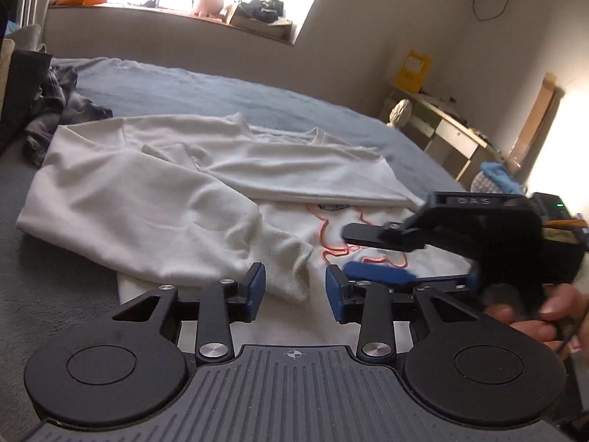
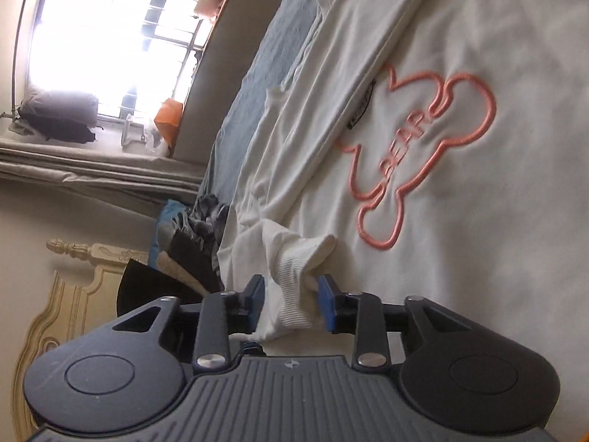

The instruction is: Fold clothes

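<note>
Right now a white sweatshirt (image 1: 206, 188) lies spread on a blue-grey bed (image 1: 206, 88), its sleeves folded in across the body. In the left wrist view one sleeve runs from ten o'clock down toward the centre, and its ribbed cuff (image 1: 291, 258) ends just above the left tongs (image 1: 294, 289). Those tongs stand parted, blue pads apart, with only the cuff's tip near the gap and nothing pressed between them. At three o'clock the right tongs (image 1: 371, 256) reach in over the sweatshirt's chest, held by a hand (image 1: 533, 313) at the frame edge; motion blur smears them there.

The right wrist view is rolled sideways. An orange outlined bear design (image 2: 419, 154) with lettering fills the two o'clock area of the sweatshirt (image 2: 497, 258). The ribbed cuff (image 2: 302, 280) hangs between the right tongs (image 2: 292, 304), whose pads stand parted; whether they pinch the fabric I cannot tell. A dark heap of clothes (image 1: 48, 110) sits at nine o'clock in the left view, beside the sweatshirt.
</note>
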The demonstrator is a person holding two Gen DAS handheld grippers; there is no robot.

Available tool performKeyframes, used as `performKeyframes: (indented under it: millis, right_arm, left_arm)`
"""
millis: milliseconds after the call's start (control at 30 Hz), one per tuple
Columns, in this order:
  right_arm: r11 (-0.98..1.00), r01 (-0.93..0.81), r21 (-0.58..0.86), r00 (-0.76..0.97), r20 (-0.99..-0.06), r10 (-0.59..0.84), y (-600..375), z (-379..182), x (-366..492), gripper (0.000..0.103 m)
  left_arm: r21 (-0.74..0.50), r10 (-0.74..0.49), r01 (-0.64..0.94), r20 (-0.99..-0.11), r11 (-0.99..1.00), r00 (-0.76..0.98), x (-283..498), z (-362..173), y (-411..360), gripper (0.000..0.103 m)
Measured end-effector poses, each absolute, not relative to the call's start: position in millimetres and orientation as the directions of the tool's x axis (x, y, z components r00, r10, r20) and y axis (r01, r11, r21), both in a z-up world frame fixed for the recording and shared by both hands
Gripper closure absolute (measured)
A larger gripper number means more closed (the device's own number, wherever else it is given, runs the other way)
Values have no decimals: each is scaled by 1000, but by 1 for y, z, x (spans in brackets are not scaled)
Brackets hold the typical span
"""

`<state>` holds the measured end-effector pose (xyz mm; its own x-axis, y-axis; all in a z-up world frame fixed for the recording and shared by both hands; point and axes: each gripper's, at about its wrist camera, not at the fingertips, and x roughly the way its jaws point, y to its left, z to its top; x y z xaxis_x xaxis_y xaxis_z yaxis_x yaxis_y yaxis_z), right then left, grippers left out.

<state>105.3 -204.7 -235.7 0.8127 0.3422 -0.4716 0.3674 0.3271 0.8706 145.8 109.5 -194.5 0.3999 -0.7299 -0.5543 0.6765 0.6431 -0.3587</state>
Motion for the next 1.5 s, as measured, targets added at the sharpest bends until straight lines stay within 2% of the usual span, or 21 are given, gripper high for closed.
performKeyframes:
  millis: [100,267,467,567,600,667,700,900,1000,1133,1300,1500]
  right_arm:
    - [327,381,865,800,-486,352,-207,-236,103,58]
    - [307,438,845,777,-527,343,-211,-245,107,57]
    - [427,425,798,734,-580,353,-199,-245,139,57]
    - [518,399,757,705,-614,354,-188,-242,154,66]
    - [554,380,740,701,-621,349,-184,-238,158,78]
    - [622,336,707,700,-629,338,-178,-227,164,95]
    - [650,313,693,703,-629,332,-175,-219,169,98]
    - [825,133,550,768,-583,265,-167,-141,214,100]
    - [874,112,474,817,-544,191,-186,-94,234,100]
    - [923,165,346,857,-513,39,-234,-48,242,100]
    - [917,293,271,815,-572,-91,-301,-49,247,100]
    - [879,398,264,744,-654,-141,-351,-90,247,100]
  left_arm:
    - [-363,-716,657,-567,660,407,155,-200,113,67]
    - [-382,-688,612,-605,693,401,164,-214,116,67]
    - [-370,-683,616,-606,695,408,162,-215,118,67]
    - [-368,-685,621,-606,692,405,161,-216,117,67]
    - [-363,-683,623,-608,693,404,161,-217,116,67]
    - [-354,-676,626,-617,695,402,161,-220,113,67]
    - [-350,-673,627,-623,696,398,162,-221,111,67]
    - [-315,-642,632,-659,708,391,171,-227,92,67]
    - [-311,-647,637,-649,705,400,177,-223,85,67]
    - [-323,-654,634,-643,703,398,187,-222,78,67]
    - [-335,-656,631,-652,700,380,196,-227,74,67]
    - [-327,-645,612,-639,721,419,211,-224,80,67]
